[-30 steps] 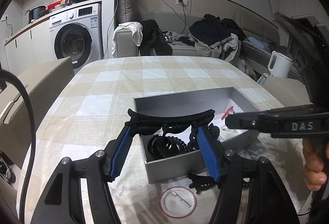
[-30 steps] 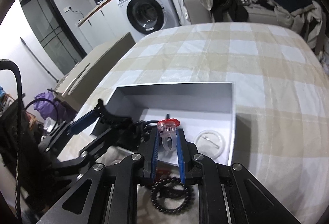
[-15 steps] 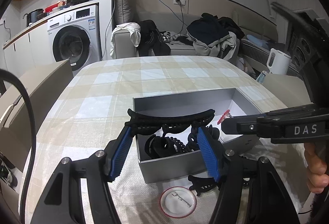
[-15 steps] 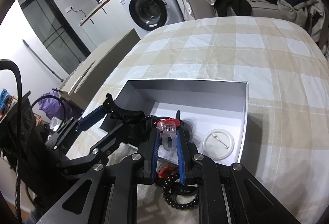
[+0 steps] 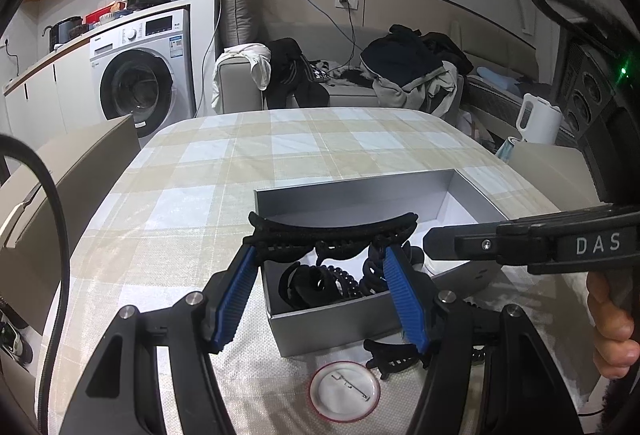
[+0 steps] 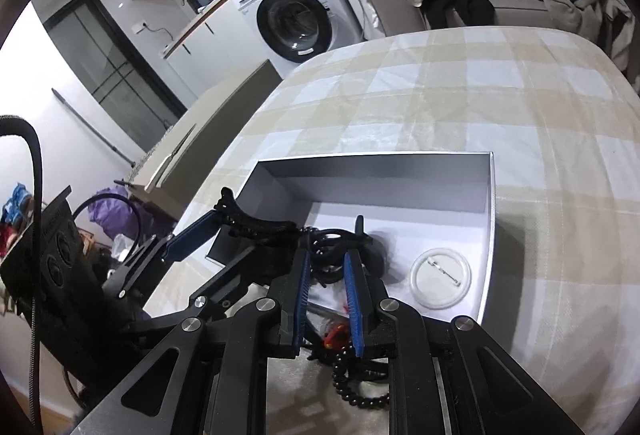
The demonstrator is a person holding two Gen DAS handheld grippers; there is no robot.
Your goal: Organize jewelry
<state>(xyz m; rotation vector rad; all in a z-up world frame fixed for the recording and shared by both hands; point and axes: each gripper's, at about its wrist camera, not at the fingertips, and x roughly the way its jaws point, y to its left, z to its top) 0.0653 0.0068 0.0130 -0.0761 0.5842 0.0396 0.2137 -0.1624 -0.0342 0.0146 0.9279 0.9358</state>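
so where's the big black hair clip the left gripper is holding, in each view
Left wrist: the big black hair clip sits centre frame, spanning the left gripper fingertips, above the near end of the grey box.
Right wrist: the clip is left of centre, over the box's left corner.
Shared landmark: the washing machine behind the table.

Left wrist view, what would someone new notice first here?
Probably the long black hair claw held across the left hand-held gripper, just above the near end of the open grey box. Next, the box on the checked tablecloth, with dark hair ties inside and a round white badge lying in front of it.
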